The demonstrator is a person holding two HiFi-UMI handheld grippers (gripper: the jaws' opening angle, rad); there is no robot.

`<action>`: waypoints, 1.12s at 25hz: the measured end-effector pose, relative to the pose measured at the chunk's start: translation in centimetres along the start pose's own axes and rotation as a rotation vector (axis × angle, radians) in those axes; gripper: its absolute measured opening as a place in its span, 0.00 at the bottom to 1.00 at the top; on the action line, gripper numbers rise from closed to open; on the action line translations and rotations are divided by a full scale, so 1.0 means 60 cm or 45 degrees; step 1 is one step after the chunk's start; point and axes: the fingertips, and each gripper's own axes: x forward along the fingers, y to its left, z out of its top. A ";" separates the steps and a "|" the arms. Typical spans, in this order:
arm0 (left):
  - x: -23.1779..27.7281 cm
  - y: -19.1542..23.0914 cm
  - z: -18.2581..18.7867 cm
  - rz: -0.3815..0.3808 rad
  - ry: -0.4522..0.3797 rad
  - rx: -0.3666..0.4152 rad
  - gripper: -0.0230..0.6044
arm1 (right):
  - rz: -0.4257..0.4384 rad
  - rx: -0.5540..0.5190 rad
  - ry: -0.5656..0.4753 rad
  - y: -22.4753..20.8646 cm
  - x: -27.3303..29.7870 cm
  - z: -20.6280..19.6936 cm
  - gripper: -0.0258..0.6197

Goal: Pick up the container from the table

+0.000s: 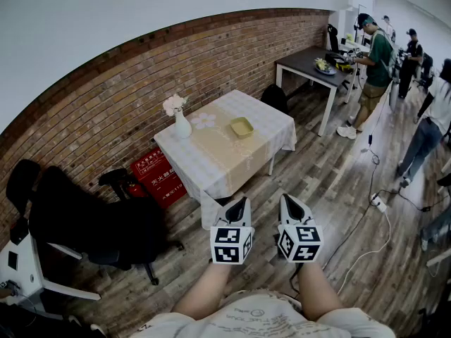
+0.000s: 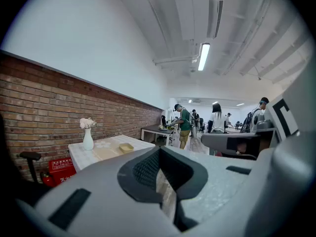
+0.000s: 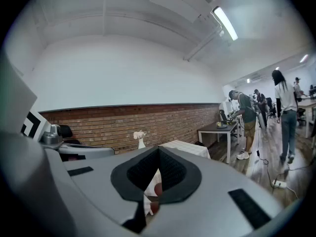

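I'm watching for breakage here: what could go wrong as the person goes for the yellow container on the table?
1. The vase stands near the container on the same table; a careless reach might tip it.
2. The left hand-held gripper and right hand-held gripper both have jaws shut; unless opened in time, they may just shove the shallow container.
3. The power strip and its cable on the floor could catch a foot.
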 end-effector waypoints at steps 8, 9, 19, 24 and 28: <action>0.011 -0.052 -0.003 0.003 0.011 0.008 0.03 | 0.001 -0.010 0.013 -0.043 -0.026 -0.003 0.04; 0.013 -0.060 -0.002 0.005 0.014 0.011 0.03 | 0.002 -0.008 0.011 -0.049 -0.028 -0.002 0.04; 0.046 -0.132 -0.006 0.033 0.026 0.025 0.03 | 0.083 0.020 -0.010 -0.113 -0.057 0.005 0.04; 0.068 -0.170 -0.026 0.033 0.045 0.027 0.03 | 0.079 0.030 0.000 -0.159 -0.063 -0.003 0.04; 0.085 -0.191 -0.032 0.031 0.045 0.030 0.03 | 0.066 0.049 -0.004 -0.190 -0.069 -0.007 0.04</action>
